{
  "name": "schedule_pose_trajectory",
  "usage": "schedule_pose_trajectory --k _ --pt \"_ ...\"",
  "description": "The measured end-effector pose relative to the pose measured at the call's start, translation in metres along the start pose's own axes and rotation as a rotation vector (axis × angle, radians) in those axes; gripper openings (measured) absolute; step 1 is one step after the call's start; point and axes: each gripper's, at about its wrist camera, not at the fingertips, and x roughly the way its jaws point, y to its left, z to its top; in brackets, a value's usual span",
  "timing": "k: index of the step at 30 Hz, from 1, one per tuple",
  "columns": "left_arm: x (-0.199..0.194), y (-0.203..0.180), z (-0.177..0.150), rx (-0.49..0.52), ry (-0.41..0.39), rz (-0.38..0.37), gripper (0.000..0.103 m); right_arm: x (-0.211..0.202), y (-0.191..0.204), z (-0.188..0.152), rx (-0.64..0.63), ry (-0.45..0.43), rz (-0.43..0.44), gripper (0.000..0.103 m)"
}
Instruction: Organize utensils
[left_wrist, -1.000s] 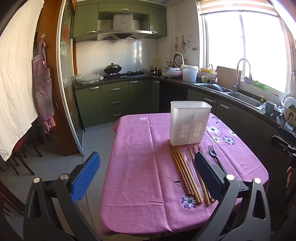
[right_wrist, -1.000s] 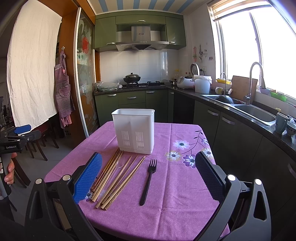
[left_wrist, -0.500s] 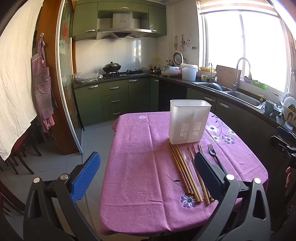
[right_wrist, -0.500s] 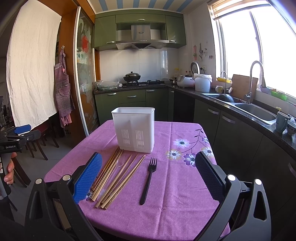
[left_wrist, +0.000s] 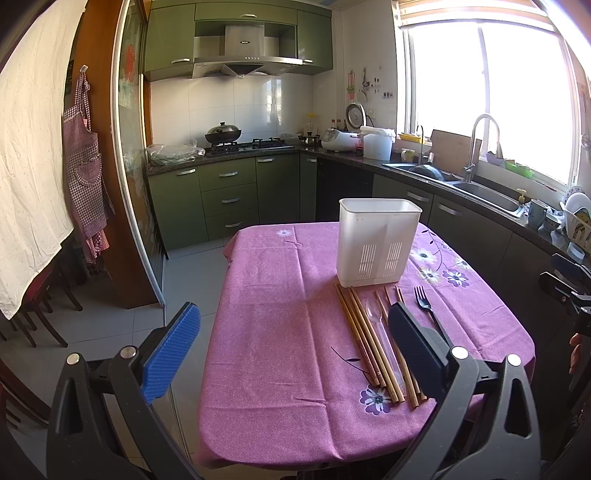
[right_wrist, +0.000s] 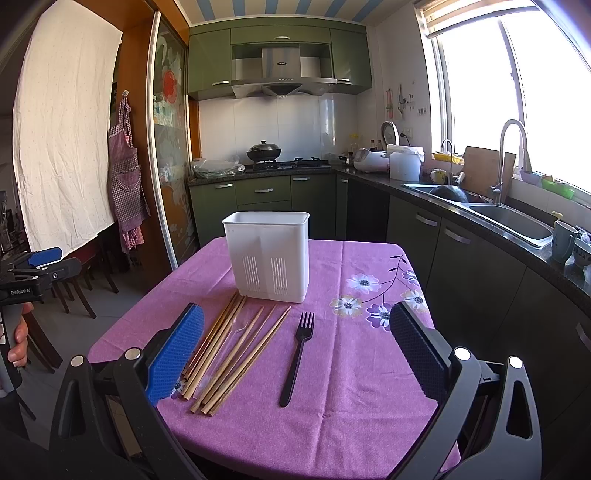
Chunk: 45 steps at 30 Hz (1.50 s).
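Observation:
A white slotted utensil holder (left_wrist: 376, 242) (right_wrist: 267, 253) stands upright on the purple tablecloth (left_wrist: 280, 332) (right_wrist: 354, 369). In front of it lie several wooden chopsticks (left_wrist: 364, 339) (right_wrist: 236, 347), a clear plastic spoon (left_wrist: 380, 325) among them, and a black plastic fork (left_wrist: 428, 314) (right_wrist: 297, 356). My left gripper (left_wrist: 291, 350) is open and empty, held above the table's near left edge. My right gripper (right_wrist: 295, 354) is open and empty, held above the near edge with the fork between its fingers in view.
Green kitchen cabinets (left_wrist: 229, 195), a stove with a wok (left_wrist: 223, 133) and a counter with a sink (right_wrist: 509, 218) lie behind and right of the table. Chairs (left_wrist: 48, 306) stand at the left. The other hand-held gripper shows at the left edge (right_wrist: 33, 273) of the right wrist view.
Both views have shifted only slightly; the utensils and holder have not moved and both grippers stay open.

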Motion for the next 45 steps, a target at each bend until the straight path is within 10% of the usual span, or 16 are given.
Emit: schedule_pose_trajectory --k 14,31,45 --pt "0.014 -0.002 -0.002 0.003 0.043 -0.014 0.097 0.016 -0.004 0.0 -0.008 0.048 -0.007 0.099" --pt "0.156 -0.073 0.01 0.055 0.47 -0.242 0.097 0.162 -0.04 -0.001 0.008 0.481 0.016 0.099" --pt "0.224 -0.127 -0.001 0.055 0.713 -0.268 0.036 0.181 -0.054 -0.002 -0.025 0.509 -0.032 0.07"
